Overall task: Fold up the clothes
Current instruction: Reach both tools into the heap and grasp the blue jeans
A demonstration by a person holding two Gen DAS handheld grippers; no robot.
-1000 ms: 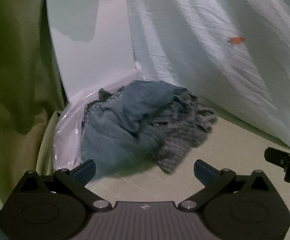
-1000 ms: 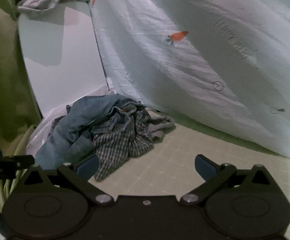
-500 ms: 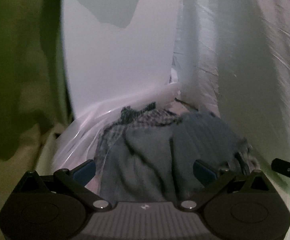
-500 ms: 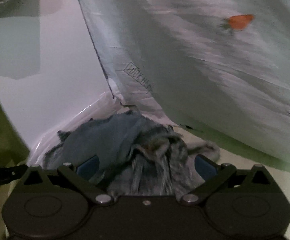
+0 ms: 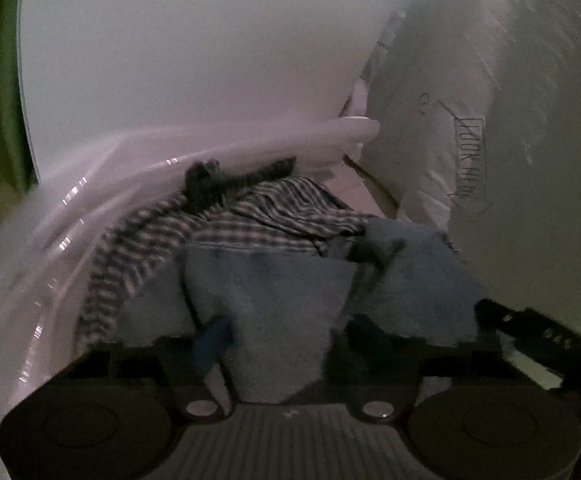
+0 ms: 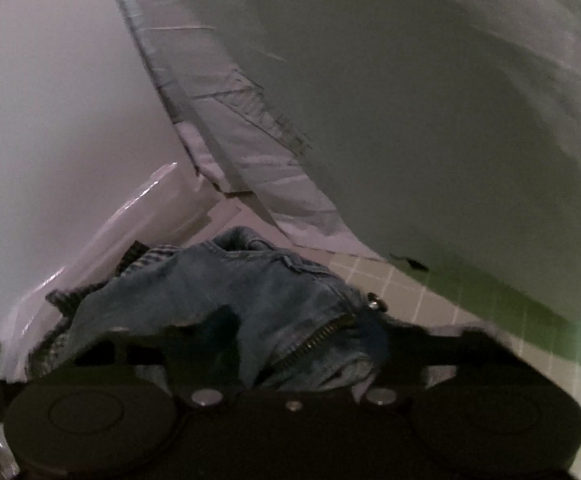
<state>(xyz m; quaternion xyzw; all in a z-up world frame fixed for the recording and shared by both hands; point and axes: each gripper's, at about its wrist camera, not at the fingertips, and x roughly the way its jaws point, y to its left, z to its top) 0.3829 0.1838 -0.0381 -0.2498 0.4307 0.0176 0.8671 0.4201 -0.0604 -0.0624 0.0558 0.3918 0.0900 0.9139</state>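
A pile of clothes lies in the corner: blue denim jeans [image 5: 274, 296] on top and a checked shirt [image 5: 218, 228] behind them. My left gripper [image 5: 286, 340] has its jaws closing around a fold of the denim. In the right wrist view the jeans [image 6: 250, 292] show their zipper [image 6: 314, 338]. My right gripper [image 6: 306, 344] has its jaws pushed in around the denim at the fly. Both fingertips are partly buried in cloth. Part of the right gripper [image 5: 538, 336] shows at the right edge of the left wrist view.
A white board [image 5: 194, 60] stands behind the pile, with clear plastic film [image 5: 50, 248] under and left of it. A pale sheet [image 6: 430, 100] hangs at the right. A gridded mat [image 6: 418, 300] covers the surface.
Both grippers have moved forward from well back of the pile into the jeans. Their jaws have narrowed from wide open onto the denim.
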